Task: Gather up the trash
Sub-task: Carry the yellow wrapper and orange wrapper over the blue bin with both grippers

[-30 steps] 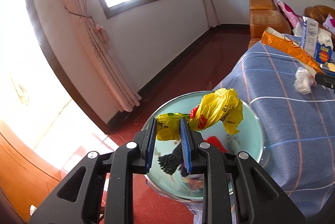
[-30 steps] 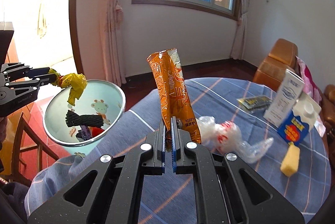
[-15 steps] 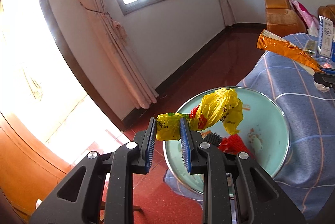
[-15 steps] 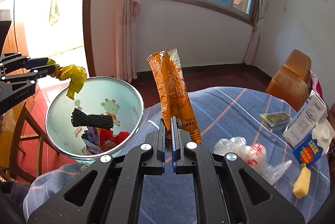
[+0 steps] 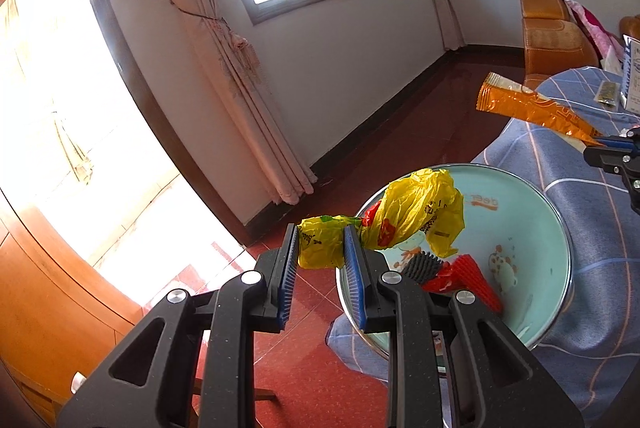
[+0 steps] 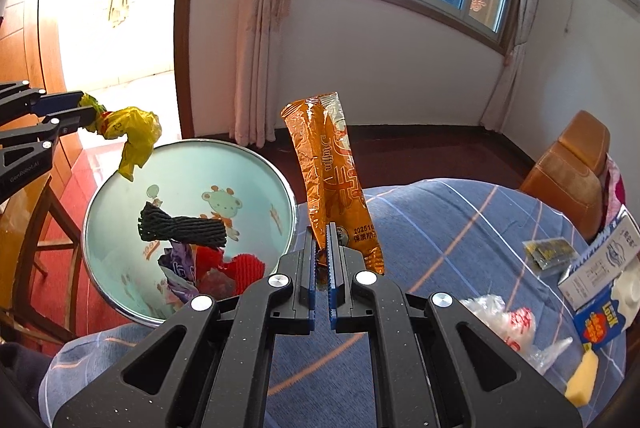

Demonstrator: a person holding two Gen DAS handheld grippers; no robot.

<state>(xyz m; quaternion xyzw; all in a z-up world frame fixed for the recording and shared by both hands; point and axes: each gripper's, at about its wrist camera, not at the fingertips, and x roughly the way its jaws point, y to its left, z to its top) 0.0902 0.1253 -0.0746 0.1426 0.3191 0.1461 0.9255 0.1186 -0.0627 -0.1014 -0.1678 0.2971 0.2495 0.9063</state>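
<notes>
**Two grippers, each holding a piece of trash by the basin**

Two tongs are in view, each clamped on litter. The left gripper (image 5: pixel 320 248), low in the centre of the left wrist view, pinches one end of a crumpled yellow plastic bag (image 5: pixel 408 216) between its blue-padded fingers (image 5: pixel 354 272); the rest of the bag sticks out to the right, over the near rim of the basin. In the right wrist view the same gripper (image 6: pixel 86 113) enters from the left edge, with the bag (image 6: pixel 134 131) drooping above the upper left rim.

The right gripper (image 6: pixel 321 260), bottom centre of its own view, has its jaws closed on the lower edge of an orange snack wrapper (image 6: pixel 332 179), which stands nearly upright above the fingers. From the left wrist view, that wrapper (image 5: pixel 532 111) points toward the upper left from the right gripper (image 5: pixel 612 147) at the right edge.

Just left of the wrapper sits the pale green basin (image 6: pixel 256 163), printed with cartoon animals. Inside it lie a dark foam net sleeve (image 6: pixel 180 228), a red foam net (image 6: pixel 244 266) and a purple wrapper (image 6: pixel 180 260).

Right of the basin spreads a blue checked cloth (image 6: pixel 440 228). On it, toward the lower right, lie a clear plastic bag (image 6: pixel 508 320), a milk carton (image 6: pixel 600 260), a blue carton (image 6: pixel 600 320), a small dark packet (image 6: pixel 548 252) and a yellow chunk (image 6: pixel 582 380). An orange-brown chair (image 6: pixel 572 163) stands behind the cloth.
</notes>
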